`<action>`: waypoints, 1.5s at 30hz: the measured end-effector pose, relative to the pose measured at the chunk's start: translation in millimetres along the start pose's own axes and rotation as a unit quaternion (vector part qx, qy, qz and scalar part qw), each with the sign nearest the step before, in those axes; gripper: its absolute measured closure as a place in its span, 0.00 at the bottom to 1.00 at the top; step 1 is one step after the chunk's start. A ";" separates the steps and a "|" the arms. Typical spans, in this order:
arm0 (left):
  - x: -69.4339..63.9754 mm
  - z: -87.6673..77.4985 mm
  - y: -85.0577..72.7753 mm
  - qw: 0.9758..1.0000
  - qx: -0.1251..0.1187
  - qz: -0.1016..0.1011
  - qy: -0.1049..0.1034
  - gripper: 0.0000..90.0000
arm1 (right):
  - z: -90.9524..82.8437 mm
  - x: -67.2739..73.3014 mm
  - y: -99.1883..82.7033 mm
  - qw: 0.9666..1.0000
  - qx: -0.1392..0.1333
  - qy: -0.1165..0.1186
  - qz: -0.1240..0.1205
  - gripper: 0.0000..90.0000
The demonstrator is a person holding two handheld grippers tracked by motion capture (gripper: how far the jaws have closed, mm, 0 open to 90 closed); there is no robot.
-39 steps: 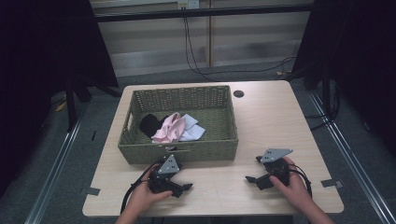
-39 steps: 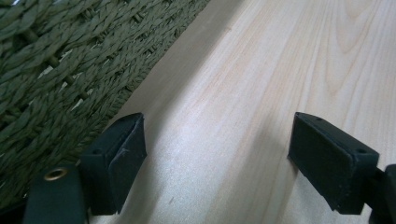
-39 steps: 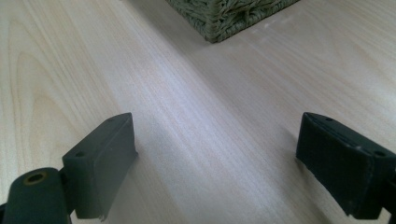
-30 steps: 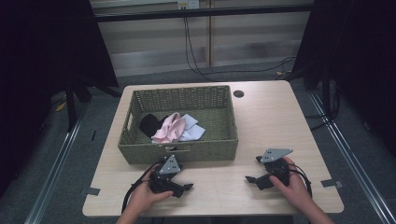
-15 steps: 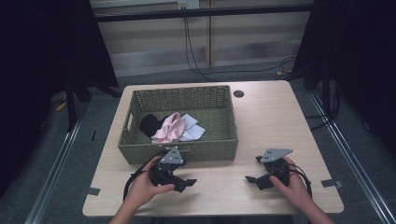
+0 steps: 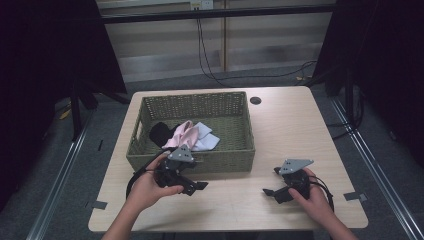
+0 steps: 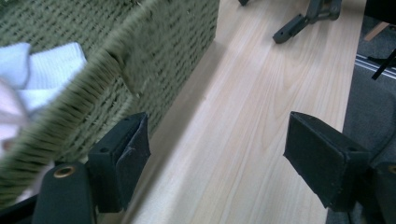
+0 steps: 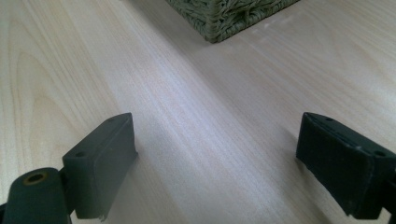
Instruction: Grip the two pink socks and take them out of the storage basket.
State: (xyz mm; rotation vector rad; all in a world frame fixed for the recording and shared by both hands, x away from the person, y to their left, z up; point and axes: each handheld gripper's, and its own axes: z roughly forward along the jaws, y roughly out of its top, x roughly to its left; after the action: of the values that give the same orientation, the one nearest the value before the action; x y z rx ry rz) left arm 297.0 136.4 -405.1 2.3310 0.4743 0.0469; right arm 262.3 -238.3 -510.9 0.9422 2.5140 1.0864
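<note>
at the desk's six o'clock edge, left gripper hovering with fingers spread wide against the wicker basket's near wall, right gripper resting at four o'clock, fingers gaping, pink cloth lying inside the basket

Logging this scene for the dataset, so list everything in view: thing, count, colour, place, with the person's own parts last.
Table: one, light wood, centre of the high view.
Basket: one, green woven, left half of the table.
Black cloth: one, black, inside the basket at its left.
Pink cloth: one, pink, inside the basket, middle.
White cloth: one, white, inside the basket beside the pink cloth.
Cable port: one, dark, table's far edge.
Left gripper: one, black, jaws open, by the basket's near wall.
Right gripper: one, black, jaws open, over bare table at near right.
Hands: two, one on each gripper.
</note>
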 end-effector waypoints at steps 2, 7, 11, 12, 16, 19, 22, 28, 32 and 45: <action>2.7 -4.0 4.3 1.000 0.002 -0.002 -0.002 0.24 | 0.0 0.0 0.0 1.000 0.000 0.000 0.000 0.12; 8.6 -11.0 13.0 1.000 0.002 -0.009 -0.002 0.24 | 0.0 0.0 0.0 1.000 0.000 0.000 0.000 0.12; 13.5 -15.6 19.2 1.000 -0.003 -0.021 -0.009 0.24 | 0.0 0.0 0.0 1.000 0.000 0.000 0.000 0.12; 17.2 -18.1 22.1 1.000 0.001 -0.019 -0.009 0.24 | 0.0 0.1 0.0 1.000 0.000 0.000 0.000 0.12; 22.4 -22.7 27.6 1.000 -0.003 -0.029 -0.004 0.24 | 0.0 0.0 0.0 1.000 0.000 0.000 0.000 0.12; 28.2 -26.5 31.5 0.999 -0.005 -0.033 0.003 0.24 | 0.0 0.0 0.0 1.000 0.000 0.000 0.000 0.12; 32.7 -28.6 33.7 0.999 -0.004 -0.035 0.006 0.24 | 0.0 0.0 0.0 1.000 0.000 0.000 0.000 0.12; 50.9 -32.7 37.4 0.998 0.005 -0.054 0.023 0.25 | 0.0 0.1 0.0 1.000 0.000 0.000 0.001 0.12; 60.4 -34.8 38.5 0.997 0.005 -0.065 0.032 0.25 | 0.0 0.1 0.0 1.000 0.000 0.000 0.000 0.12; 84.7 -36.9 41.9 0.995 0.022 -0.080 0.061 0.26 | 0.0 0.0 0.0 1.000 0.000 0.000 0.000 0.12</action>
State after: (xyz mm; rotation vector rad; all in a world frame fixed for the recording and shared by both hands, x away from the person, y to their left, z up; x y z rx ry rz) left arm 383.0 163.4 -358.6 2.3341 0.7285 0.1034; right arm 262.3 -238.3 -510.9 0.9427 2.5142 1.0865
